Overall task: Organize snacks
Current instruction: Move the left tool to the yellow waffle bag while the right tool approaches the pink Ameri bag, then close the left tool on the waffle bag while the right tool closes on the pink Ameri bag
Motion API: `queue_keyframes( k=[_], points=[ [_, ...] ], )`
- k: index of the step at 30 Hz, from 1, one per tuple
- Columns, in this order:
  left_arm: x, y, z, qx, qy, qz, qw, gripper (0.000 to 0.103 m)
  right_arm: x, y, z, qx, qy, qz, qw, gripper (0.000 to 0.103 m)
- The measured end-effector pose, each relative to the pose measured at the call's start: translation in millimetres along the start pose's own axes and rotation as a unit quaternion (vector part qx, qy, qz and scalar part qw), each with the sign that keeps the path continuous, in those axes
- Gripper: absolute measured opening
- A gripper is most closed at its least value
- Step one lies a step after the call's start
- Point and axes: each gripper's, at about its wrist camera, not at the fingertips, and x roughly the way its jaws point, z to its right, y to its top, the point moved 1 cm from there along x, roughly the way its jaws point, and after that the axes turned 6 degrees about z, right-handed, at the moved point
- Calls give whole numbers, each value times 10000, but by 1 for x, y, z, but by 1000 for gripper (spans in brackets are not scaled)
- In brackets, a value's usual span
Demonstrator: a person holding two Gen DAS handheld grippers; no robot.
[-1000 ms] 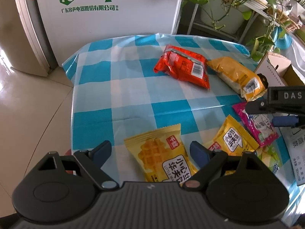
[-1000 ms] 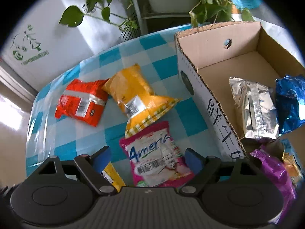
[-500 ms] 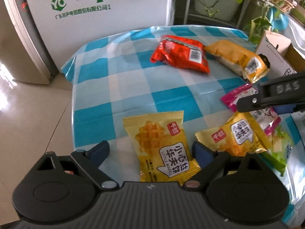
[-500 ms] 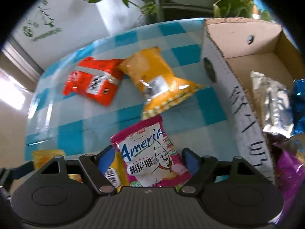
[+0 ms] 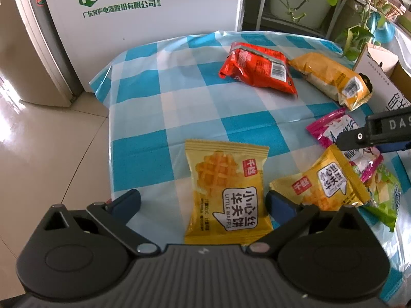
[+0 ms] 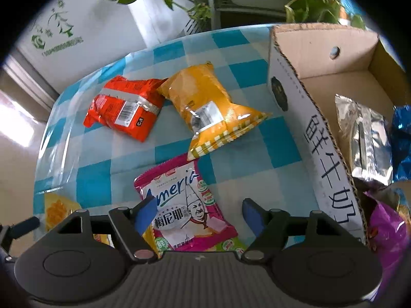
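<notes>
Left wrist: left gripper (image 5: 203, 205) jaws just widened, empty, straddling waffle packet (image 5: 226, 195) on checked tablecloth (image 5: 143, 138) | right gripper (image 6: 197, 213) parted over pink packet (image 6: 183, 202) | lower squarely before closing | cardboard box (image 6: 318, 138) beyond

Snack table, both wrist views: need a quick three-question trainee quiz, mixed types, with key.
1. True or false: the cardboard box on the blue checked tablecloth is empty.
2. Which packet lies between the open right gripper's fingers? A. red foil packet B. pink "Ameria" packet C. orange-yellow pillow bag
3. Fill in: the yellow waffle packet between the open left gripper's fingers reads "LITTLE ____".

Key: 1 false, it holds a silver foil packet and others; 2 B; 3 WAFFLE.
</notes>
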Motion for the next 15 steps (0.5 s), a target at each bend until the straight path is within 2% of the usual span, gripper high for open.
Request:
queue_keyframes(
  k=[5,8,11,14,15],
  points=[
    [0,0,1,-31,51,-17,10000,103,5,2,-6,-88,-17,58,9999,81],
    [1,1,3,-67,83,-30,9999,103,8,2,-11,-174,10,55,9998,86],
    [1,2,5,-105,118,-1,9999,103,11,-4,-23,-637,-212,105,9977,87],
    [1,3,8,-46,116,65,9999,103,12,-6,-28,-821,-345,166,9959,85],
    [2,3,10,7,98,88,9999,103,11,-4,-25,-776,-342,170,9963,80]
  ],
)
